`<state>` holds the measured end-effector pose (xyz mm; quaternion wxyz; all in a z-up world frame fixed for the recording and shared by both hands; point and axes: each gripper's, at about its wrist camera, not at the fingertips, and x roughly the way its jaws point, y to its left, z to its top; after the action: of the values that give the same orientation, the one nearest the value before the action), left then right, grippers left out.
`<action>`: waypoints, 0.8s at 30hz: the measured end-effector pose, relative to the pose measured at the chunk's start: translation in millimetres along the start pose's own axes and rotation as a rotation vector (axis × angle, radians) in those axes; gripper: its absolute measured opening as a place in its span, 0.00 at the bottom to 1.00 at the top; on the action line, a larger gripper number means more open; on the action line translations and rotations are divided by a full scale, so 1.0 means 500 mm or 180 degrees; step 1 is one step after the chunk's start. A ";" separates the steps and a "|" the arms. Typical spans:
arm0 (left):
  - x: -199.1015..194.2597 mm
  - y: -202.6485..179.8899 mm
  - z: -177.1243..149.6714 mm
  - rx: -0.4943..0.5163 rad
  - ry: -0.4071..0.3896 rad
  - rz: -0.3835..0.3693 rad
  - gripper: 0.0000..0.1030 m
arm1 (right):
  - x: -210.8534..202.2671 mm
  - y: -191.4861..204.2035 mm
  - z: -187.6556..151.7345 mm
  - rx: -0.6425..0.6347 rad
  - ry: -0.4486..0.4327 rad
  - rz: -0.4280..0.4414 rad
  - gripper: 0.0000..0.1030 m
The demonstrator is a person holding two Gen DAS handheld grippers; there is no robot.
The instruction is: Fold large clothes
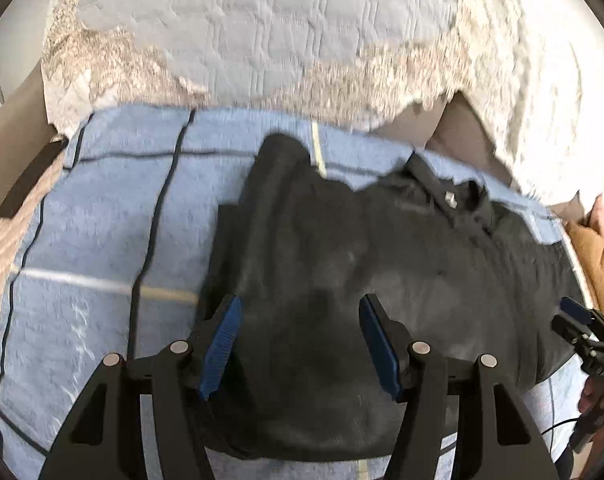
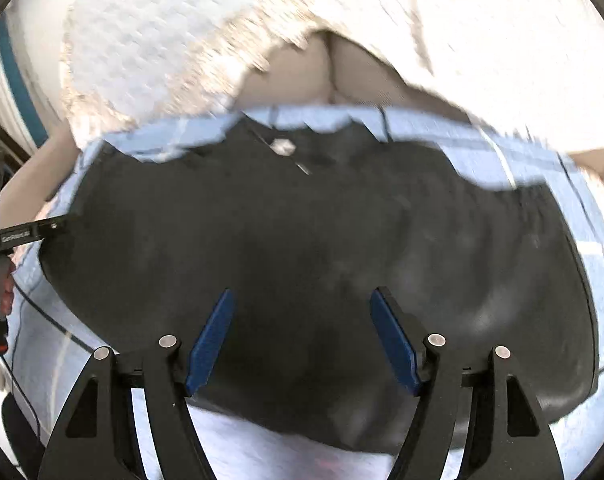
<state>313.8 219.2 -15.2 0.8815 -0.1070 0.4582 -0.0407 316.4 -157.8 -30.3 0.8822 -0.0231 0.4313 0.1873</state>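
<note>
Left gripper (image 1: 299,308) at lower centre, jaws apart, nothing clamped, tilted downward; right gripper (image 2: 302,300) likewise spread and empty, angled down.

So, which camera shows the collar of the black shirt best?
The left wrist view. There the collar is fairly sharp, with its small white tag, lying on the blue blanket. In the right wrist view the collar is also in frame, near the top, but motion blur smears it.

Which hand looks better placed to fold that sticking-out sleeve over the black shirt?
Probably left: the left gripper hovers open nearest the sleeve of the black shirt; the right gripper sits over its middle.
</note>
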 end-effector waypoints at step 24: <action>0.055 0.098 0.007 -0.0111 0.0348 0.0097 0.70 | 0.102 0.160 0.026 -0.0424 0.0103 -0.0545 0.71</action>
<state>331.2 262.6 -46.0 0.8536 -0.1130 0.5079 -0.0250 326.6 -65.0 -51.8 0.8845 -0.1215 0.4285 0.1391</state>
